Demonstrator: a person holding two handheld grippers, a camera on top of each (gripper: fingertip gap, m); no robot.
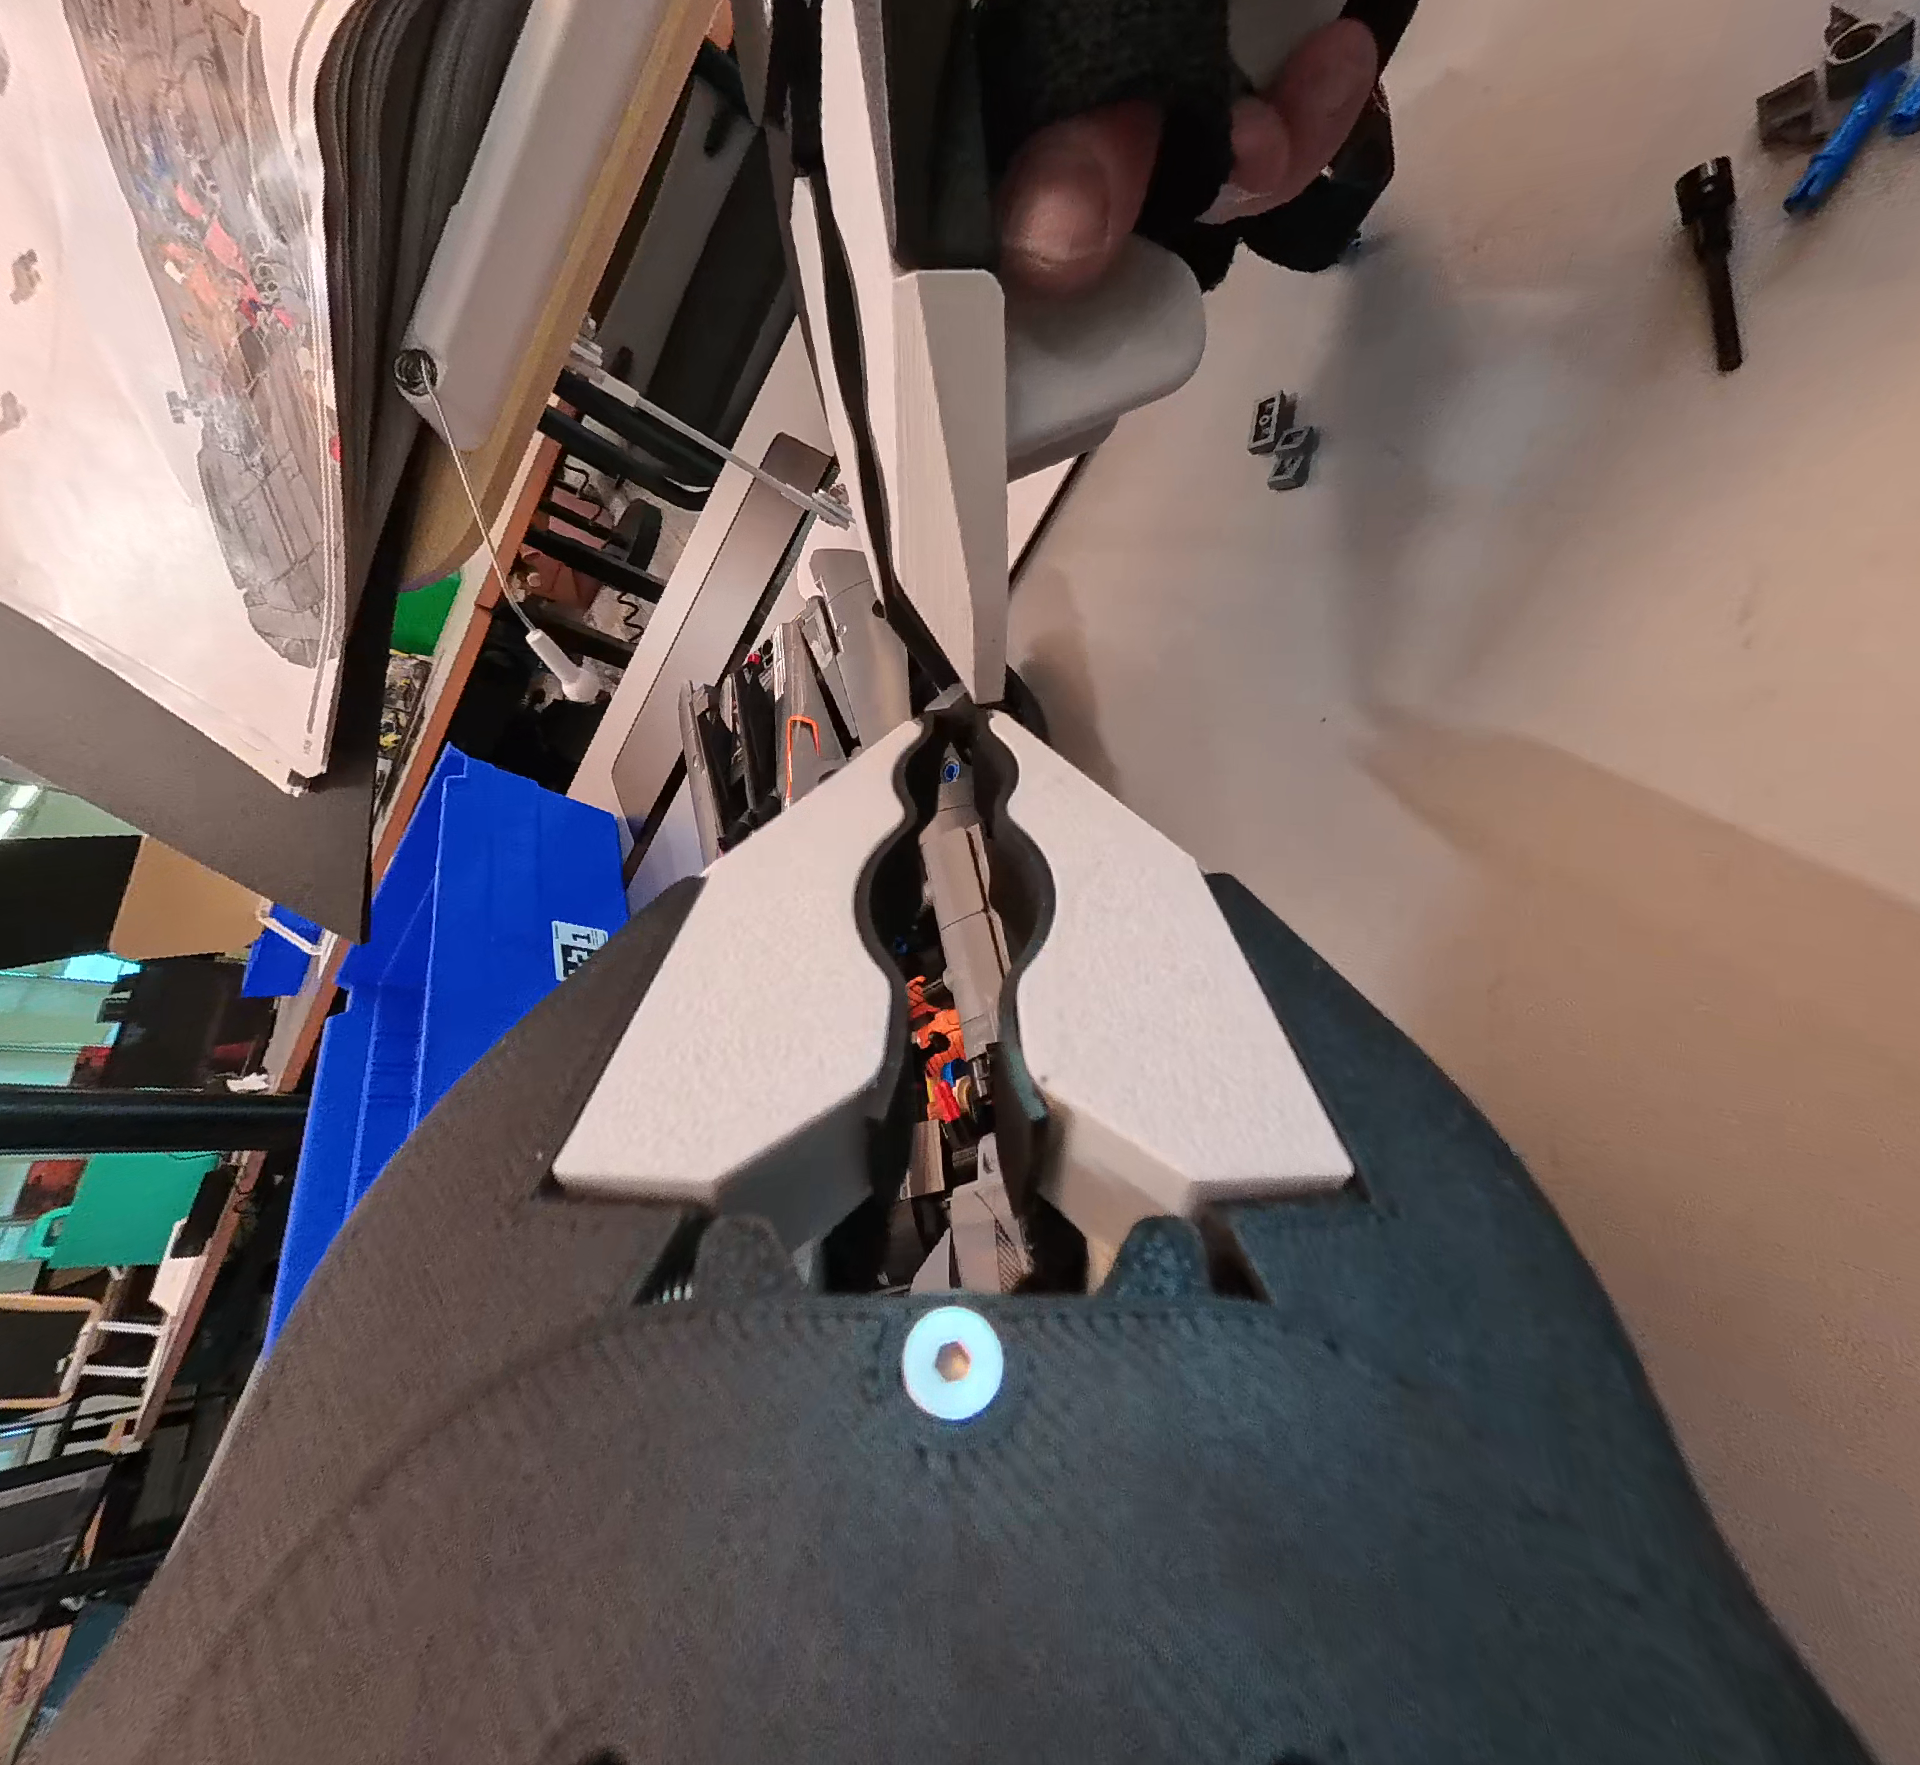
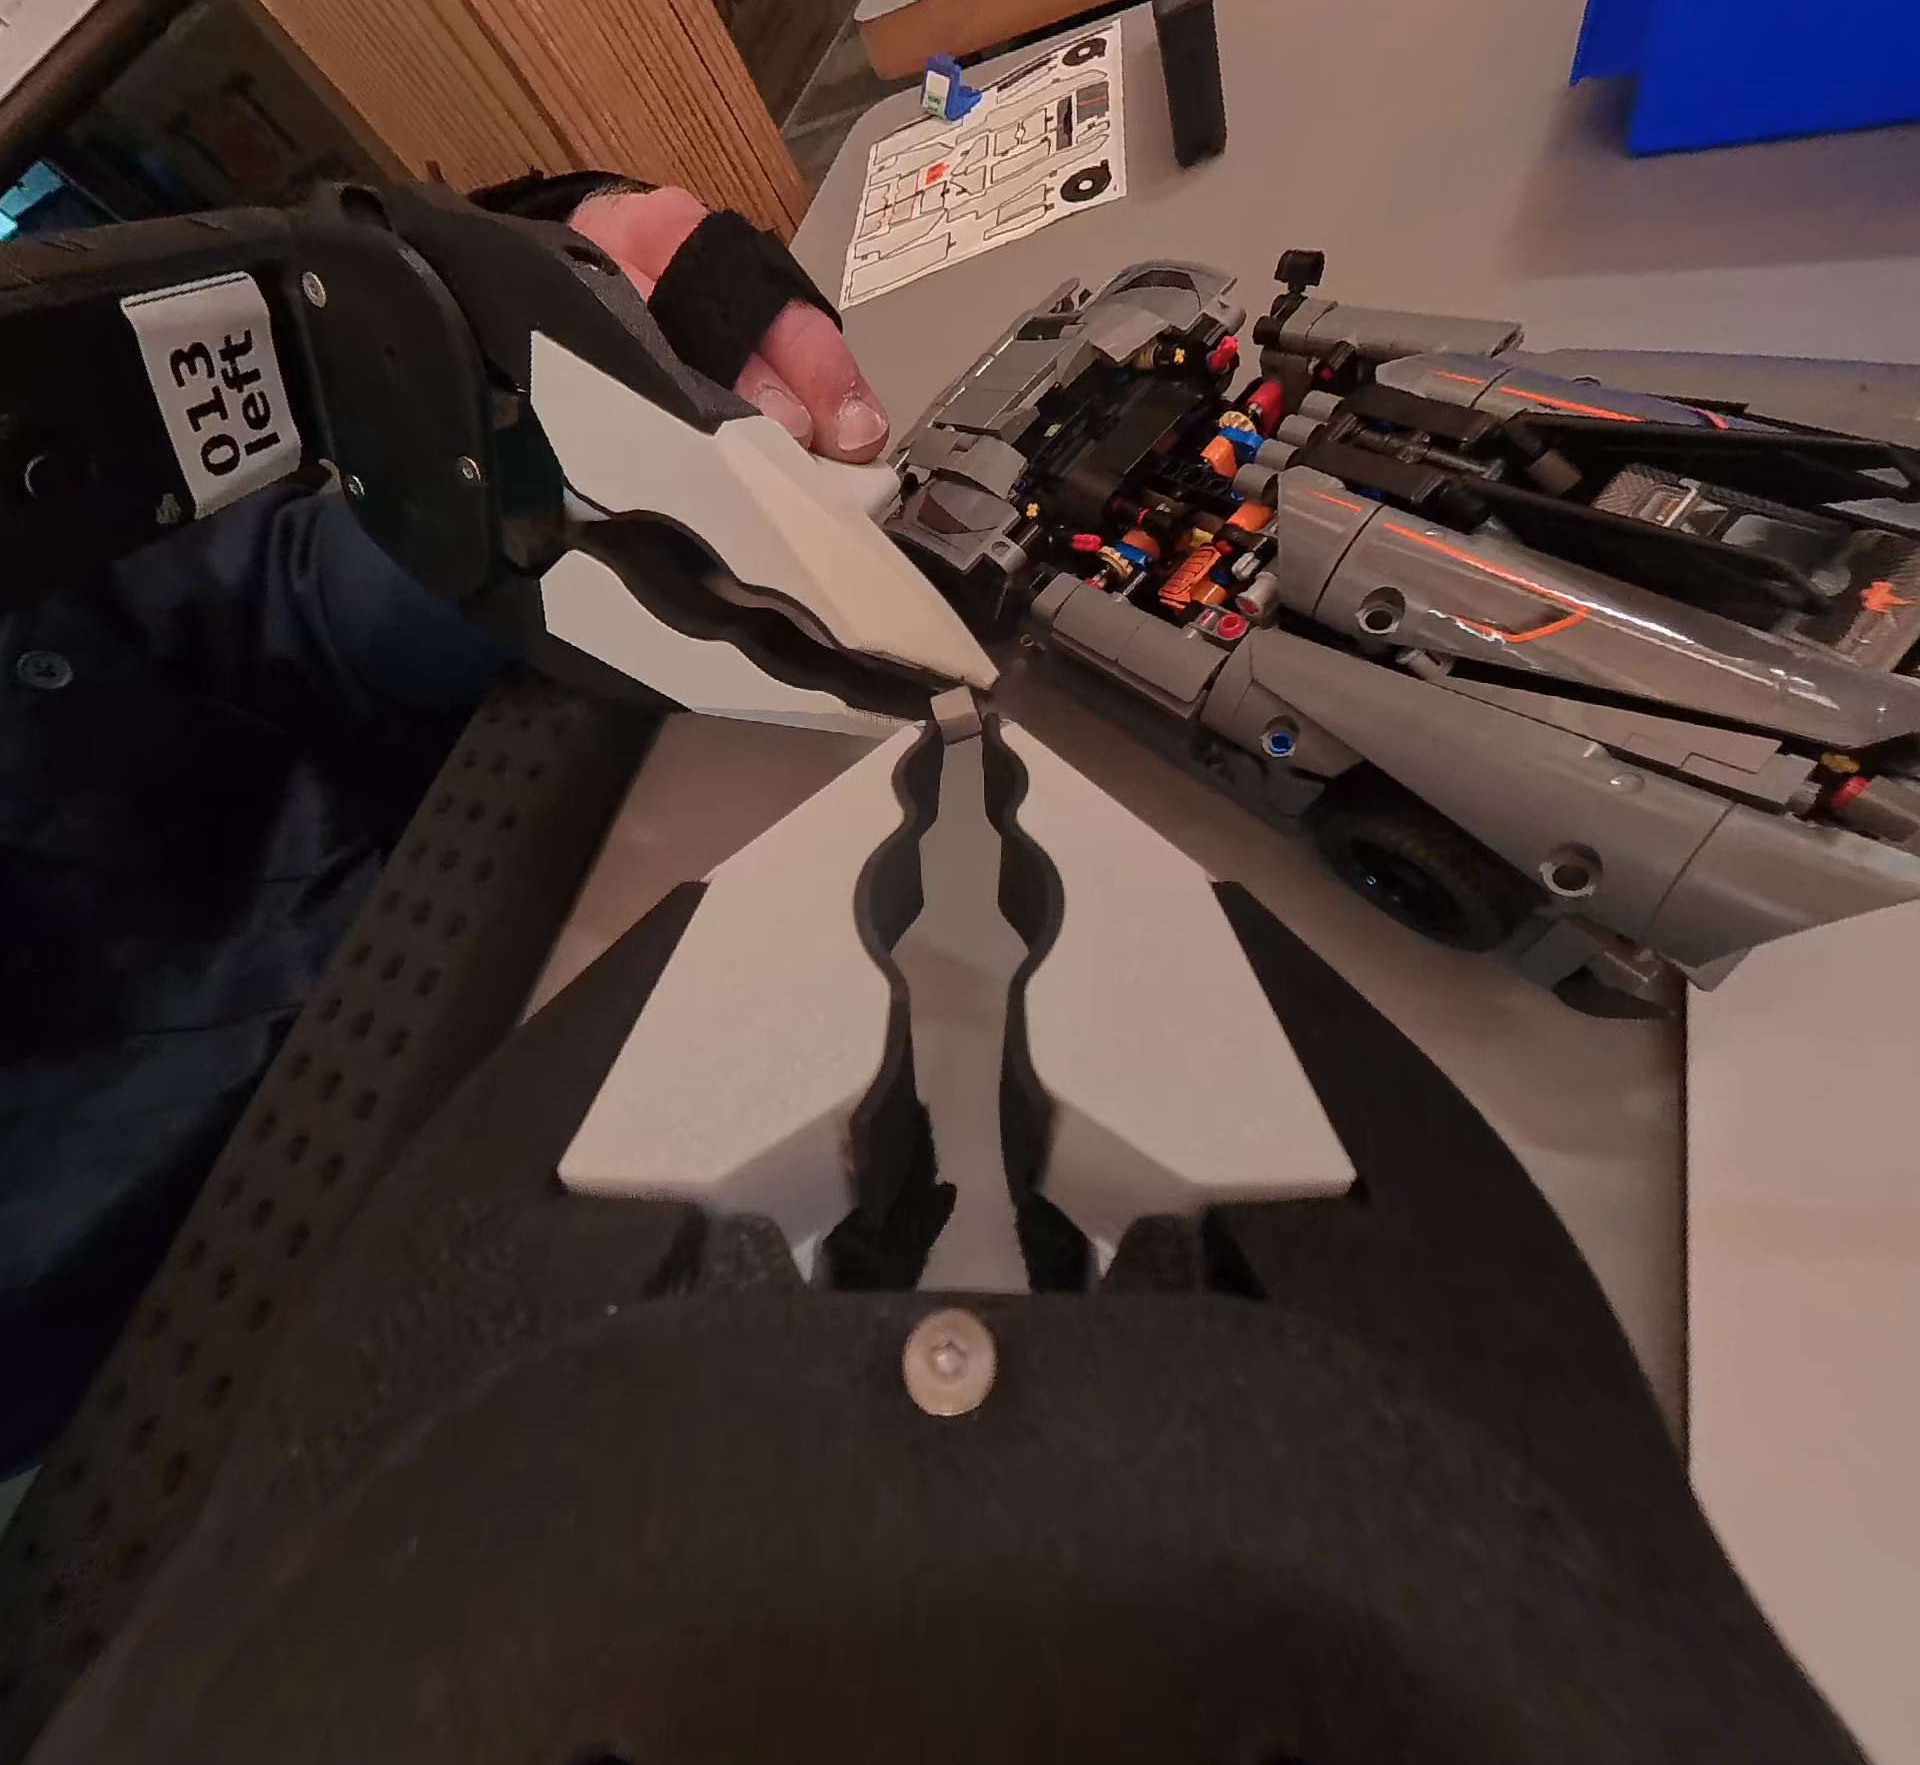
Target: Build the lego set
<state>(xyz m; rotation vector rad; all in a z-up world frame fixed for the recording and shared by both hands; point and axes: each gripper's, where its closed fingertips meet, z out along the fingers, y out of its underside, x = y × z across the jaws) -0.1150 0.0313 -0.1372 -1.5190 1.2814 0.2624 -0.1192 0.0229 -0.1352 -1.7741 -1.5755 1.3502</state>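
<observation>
Grey table (image 2: 1455,188) | right tongs (image 2: 958,723) pinch grey brick (image 2: 956,713) | left tongs (image 2: 982,676) touching

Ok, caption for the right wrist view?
Right gripper pinches a small grey piece tip to tip with the left gripper, beside the grey Lego car.

Both grippers meet tip to tip here. The right gripper (image 2: 961,728) has its fingers nearly closed, pinching a small grey piece (image 2: 956,713) at the very tips. The left gripper (image 2: 961,676) comes in from the left, jaws almost together, its tip touching that piece. A strapped hand (image 2: 748,333) holds it.
</observation>
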